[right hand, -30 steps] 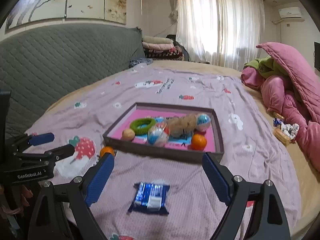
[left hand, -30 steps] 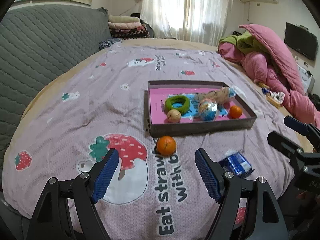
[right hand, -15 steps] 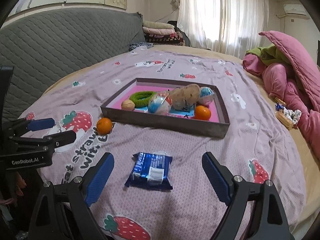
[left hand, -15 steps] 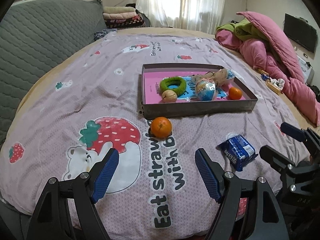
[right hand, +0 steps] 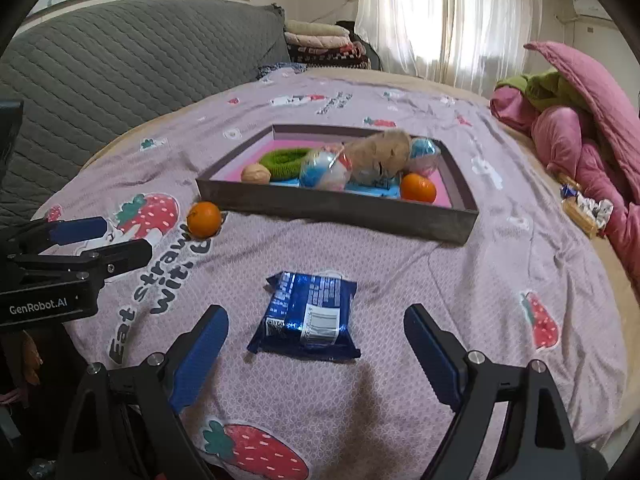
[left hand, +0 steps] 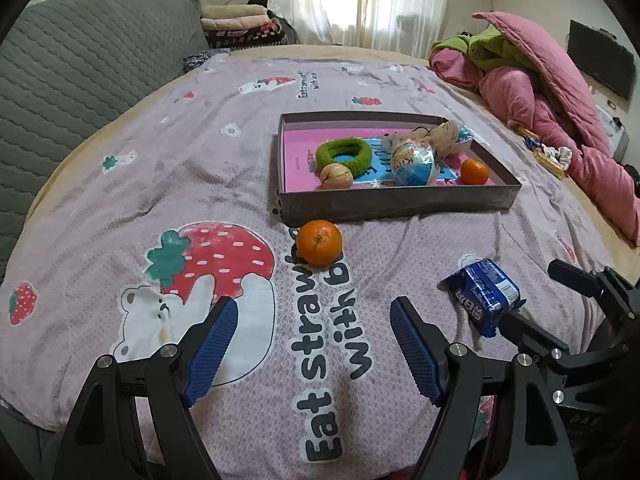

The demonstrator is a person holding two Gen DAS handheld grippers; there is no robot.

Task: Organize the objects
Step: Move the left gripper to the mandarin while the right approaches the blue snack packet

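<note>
Bedspread (left hand: pixel 200 168): pale purple, strawberry and bear prints, spread under everything.
Tray (left hand: pixel 396 202): shallow grey box with pink floor, lying flat on the bedspread, well ahead of both grippers.
Tray contents: green ring (left hand: pixel 344 153), walnut (left hand: pixel 336 176) just in front of the ring, clear capsule ball (left hand: pixel 412 162), tan plush toy (left hand: pixel 440 136) behind the ball, small orange (left hand: pixel 474 171) near the right wall.
Blue snack packet (right hand: pixel 308 314): flat on the bedspread outside the tray, ahead of the right gripper's tips and in line with the gap, touching neither pad.
Loose orange (left hand: pixel 319 242): on the bedspread just beside the tray's near left corner, ahead of the left gripper, apart from its pads.
Left gripper (left hand: pixel 312 340): jaws wide apart, holding nothing.
Right gripper (right hand: pixel 316 344): jaws wide apart, holding nothing.
</note>
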